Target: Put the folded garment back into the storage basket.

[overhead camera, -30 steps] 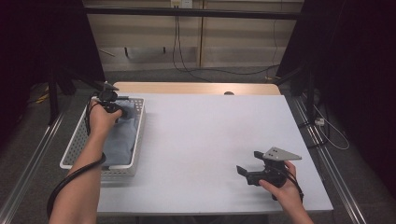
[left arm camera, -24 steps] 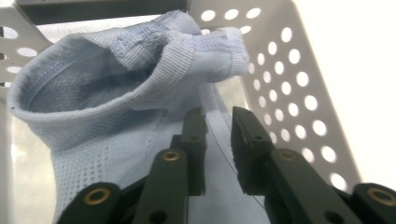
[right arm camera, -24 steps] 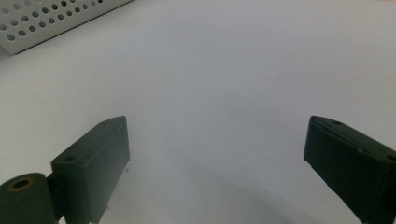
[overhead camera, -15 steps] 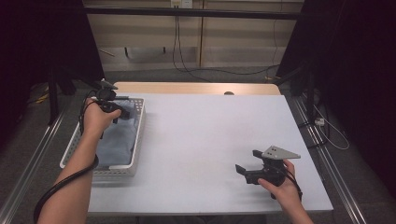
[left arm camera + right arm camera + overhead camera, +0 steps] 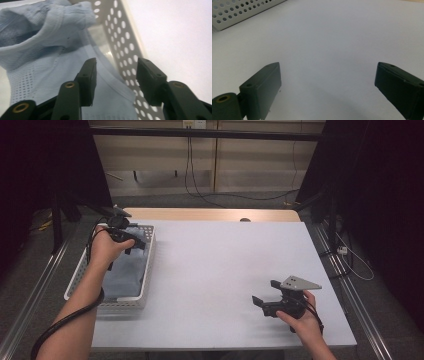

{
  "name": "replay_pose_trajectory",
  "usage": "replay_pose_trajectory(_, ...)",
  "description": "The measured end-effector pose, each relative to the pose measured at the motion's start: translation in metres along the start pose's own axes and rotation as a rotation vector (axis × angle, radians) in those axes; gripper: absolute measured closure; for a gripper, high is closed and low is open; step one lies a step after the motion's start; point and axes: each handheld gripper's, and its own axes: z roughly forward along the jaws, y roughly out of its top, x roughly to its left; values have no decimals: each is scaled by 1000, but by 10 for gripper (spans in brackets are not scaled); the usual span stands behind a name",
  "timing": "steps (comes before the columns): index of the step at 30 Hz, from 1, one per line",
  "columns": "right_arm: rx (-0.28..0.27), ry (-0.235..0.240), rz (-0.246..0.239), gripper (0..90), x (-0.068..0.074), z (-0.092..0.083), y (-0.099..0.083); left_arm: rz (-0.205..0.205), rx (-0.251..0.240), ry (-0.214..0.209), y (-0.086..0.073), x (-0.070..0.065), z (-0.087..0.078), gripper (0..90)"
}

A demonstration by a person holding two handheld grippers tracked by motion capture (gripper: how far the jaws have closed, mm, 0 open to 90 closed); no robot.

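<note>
High view: your left gripper (image 5: pixel 131 241) hovered over the blue garment (image 5: pixel 125 270) in the white basket (image 5: pixel 146 285) at the table's (image 5: pixel 220 265) left edge.

Left gripper view: jaws just parted, nothing between (soft, light cloth; pinch a fold).

Right gripper view: your right gripper (image 5: pixel 327 87) gaped, empty.

Pale blue mesh-knit cloth (image 5: pixel 57 50); white perforated basket (image 5: pixel 148 265), faint sheen; matt white table (image 5: pixel 225 265).
</note>
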Motion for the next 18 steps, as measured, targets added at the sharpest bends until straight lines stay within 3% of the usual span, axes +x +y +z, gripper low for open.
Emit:
replay_pose_trajectory(10,-12,-12,10,68,-4,-6,0,38,3,-38,3,-26,-3,413)
replay_pose_trajectory(18,-19,-18,28,68,-9,-8,-1,77,6,-85,3,-46,-1,390)
